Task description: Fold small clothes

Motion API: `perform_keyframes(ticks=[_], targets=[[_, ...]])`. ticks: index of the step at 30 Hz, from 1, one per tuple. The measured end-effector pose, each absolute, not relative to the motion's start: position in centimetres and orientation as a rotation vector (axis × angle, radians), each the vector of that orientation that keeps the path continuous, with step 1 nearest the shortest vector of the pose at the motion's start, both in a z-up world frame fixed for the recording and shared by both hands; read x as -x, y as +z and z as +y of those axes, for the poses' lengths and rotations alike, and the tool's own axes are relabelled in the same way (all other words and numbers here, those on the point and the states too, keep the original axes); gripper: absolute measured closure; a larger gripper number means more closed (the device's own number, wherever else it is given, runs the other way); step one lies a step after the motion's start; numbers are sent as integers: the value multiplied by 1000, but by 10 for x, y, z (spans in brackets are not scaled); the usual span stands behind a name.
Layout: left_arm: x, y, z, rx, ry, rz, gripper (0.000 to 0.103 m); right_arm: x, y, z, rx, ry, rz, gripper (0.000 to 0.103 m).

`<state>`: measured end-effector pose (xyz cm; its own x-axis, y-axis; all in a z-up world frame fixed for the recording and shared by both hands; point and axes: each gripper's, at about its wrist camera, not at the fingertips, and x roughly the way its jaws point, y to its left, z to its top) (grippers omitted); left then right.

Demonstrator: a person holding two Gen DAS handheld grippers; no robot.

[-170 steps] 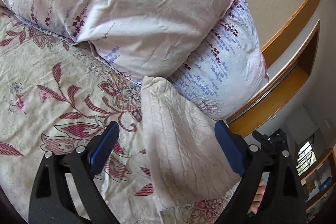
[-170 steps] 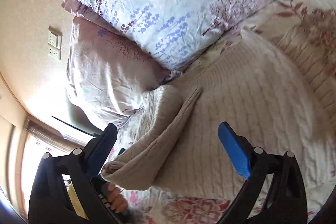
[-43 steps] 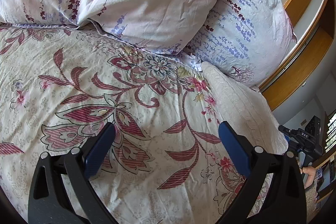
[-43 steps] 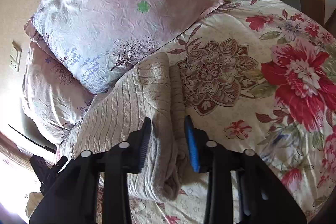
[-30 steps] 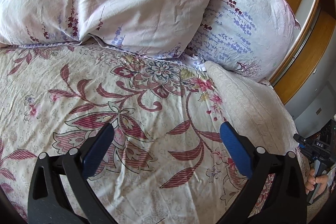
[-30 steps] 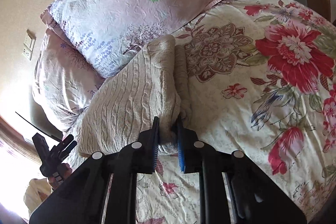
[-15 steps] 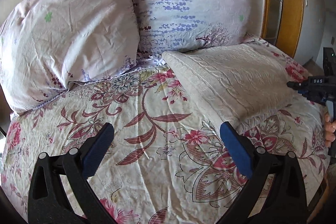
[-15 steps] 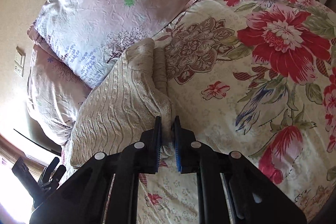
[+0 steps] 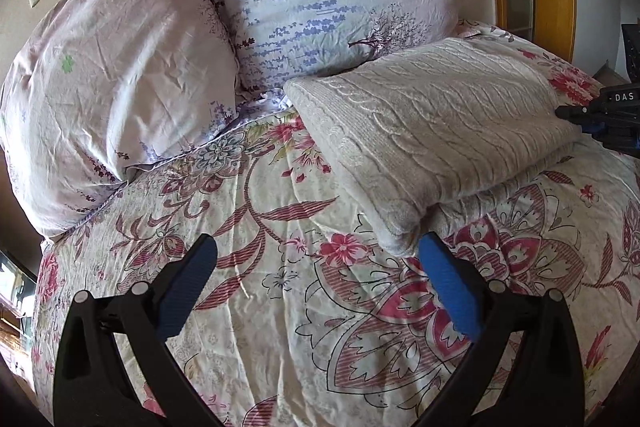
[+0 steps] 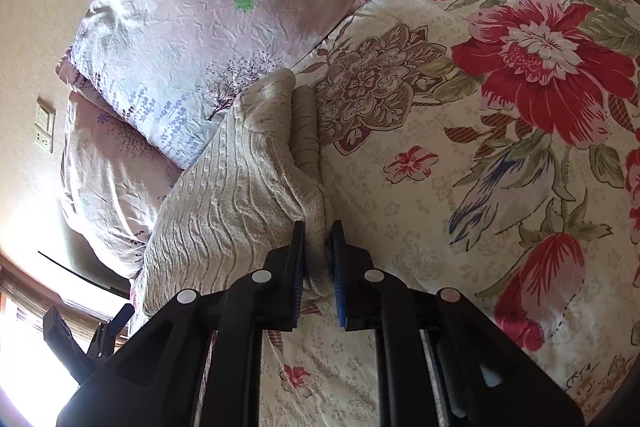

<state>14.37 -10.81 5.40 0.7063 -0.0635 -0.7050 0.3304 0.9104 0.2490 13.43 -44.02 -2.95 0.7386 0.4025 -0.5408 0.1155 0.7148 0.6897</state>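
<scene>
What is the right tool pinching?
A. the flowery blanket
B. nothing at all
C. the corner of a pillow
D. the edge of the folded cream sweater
D: in the right wrist view the right tool has its blue pads closed tight on the near edge of the folded cream sweater, which lies on the flowery blanket in front of the pillows.

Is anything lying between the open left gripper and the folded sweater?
Nothing but bare floral quilt. In the left wrist view the left gripper stands open, and the sweater corner sits just beyond its right fingertip.
</scene>
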Motion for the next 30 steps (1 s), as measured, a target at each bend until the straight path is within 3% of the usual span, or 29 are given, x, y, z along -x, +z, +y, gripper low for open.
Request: perform_keyframes(ticks=[15,27,28,30], targets=[[-162,47,-111,-388,-136,747,2,-135,-29,-440,-776,183,736,89],[-184,31,-79,-180,-185,922,2,-141,-26,-435,-716,138,774,89],[-181,34,-77,-172,-223,927,2,-140,-23,-436,-712,146,780,88],[-170,45,-67,-150,-297,917,2,-138,-14,-440,-728,177,780,73]])
